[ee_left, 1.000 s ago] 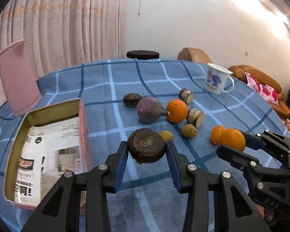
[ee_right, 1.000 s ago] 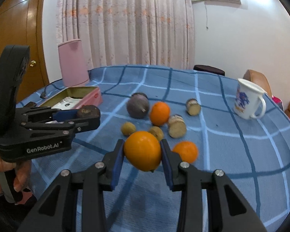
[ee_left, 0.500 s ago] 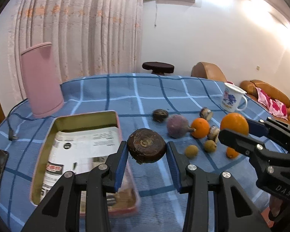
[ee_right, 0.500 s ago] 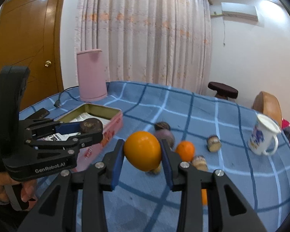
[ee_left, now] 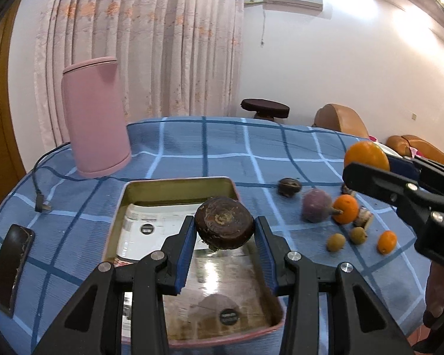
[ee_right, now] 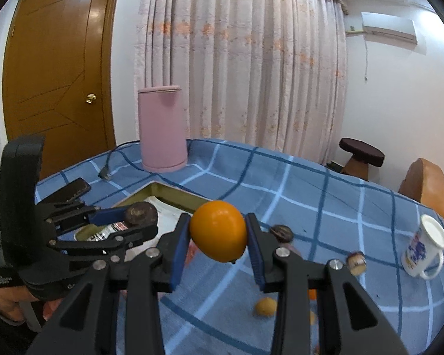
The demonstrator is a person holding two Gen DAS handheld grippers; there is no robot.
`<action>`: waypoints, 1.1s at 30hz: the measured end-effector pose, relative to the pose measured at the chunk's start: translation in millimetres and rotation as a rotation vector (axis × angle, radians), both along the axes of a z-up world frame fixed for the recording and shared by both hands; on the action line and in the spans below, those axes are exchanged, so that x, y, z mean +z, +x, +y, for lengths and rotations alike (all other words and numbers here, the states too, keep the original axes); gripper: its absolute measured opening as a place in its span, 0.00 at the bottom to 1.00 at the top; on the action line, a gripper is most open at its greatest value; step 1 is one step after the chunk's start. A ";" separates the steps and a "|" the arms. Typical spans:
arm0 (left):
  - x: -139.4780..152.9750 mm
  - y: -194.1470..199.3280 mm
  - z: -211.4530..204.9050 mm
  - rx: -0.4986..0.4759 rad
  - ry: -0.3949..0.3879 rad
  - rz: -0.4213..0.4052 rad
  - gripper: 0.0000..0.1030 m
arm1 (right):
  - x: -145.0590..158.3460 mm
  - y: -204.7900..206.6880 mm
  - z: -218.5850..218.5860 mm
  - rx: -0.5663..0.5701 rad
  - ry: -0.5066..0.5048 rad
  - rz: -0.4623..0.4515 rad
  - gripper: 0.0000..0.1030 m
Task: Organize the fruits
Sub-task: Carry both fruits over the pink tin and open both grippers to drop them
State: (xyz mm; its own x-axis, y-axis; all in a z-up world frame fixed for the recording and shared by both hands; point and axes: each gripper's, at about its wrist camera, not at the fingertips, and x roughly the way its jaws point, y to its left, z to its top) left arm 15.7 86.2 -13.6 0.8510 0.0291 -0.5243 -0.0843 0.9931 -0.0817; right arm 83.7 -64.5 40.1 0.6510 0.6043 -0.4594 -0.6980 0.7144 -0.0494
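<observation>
My left gripper is shut on a dark brown round fruit and holds it above the open pink tin box, whose floor is lined with printed paper. My right gripper is shut on a large orange, held in the air to the right of the box; the orange also shows in the left wrist view. On the blue checked cloth right of the box lie a purple fruit, an orange, a dark fruit, small yellow-brown fruits and a small orange.
A pink cylindrical kettle stands at the back left with its cable and plug. A dark phone lies at the left edge. A white printed mug stands at the right. A stool and sofa stand beyond the table.
Both grippers have swung left with their fruits. The left one now hangs over the tin box instead of beside it. The right one has risen and come nearer the box.
</observation>
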 end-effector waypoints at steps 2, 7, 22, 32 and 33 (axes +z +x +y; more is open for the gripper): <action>-1.6 1.6 7.5 0.012 -0.003 0.004 0.41 | 0.2 2.4 10.0 0.014 -0.007 0.003 0.38; -6.2 8.2 26.5 0.043 -0.010 0.016 0.41 | -5.6 8.4 34.7 0.039 -0.022 0.014 0.38; -21.6 20.1 66.2 0.100 -0.030 0.065 0.41 | -53.5 31.6 89.8 0.077 -0.095 0.113 0.38; -30.2 16.5 75.0 0.135 -0.037 0.093 0.42 | -70.0 35.7 101.5 0.105 -0.107 0.163 0.48; -30.6 15.3 75.6 0.132 -0.047 0.096 0.42 | -70.1 36.2 99.5 0.109 -0.097 0.173 0.50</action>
State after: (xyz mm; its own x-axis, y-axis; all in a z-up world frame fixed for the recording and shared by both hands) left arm 31.0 161.8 -44.2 0.7871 0.1111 -0.6067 -0.2235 0.9682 -0.1128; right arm 120.0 34.9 -29.9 0.4906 0.6144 -0.6180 -0.7747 0.6322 0.0135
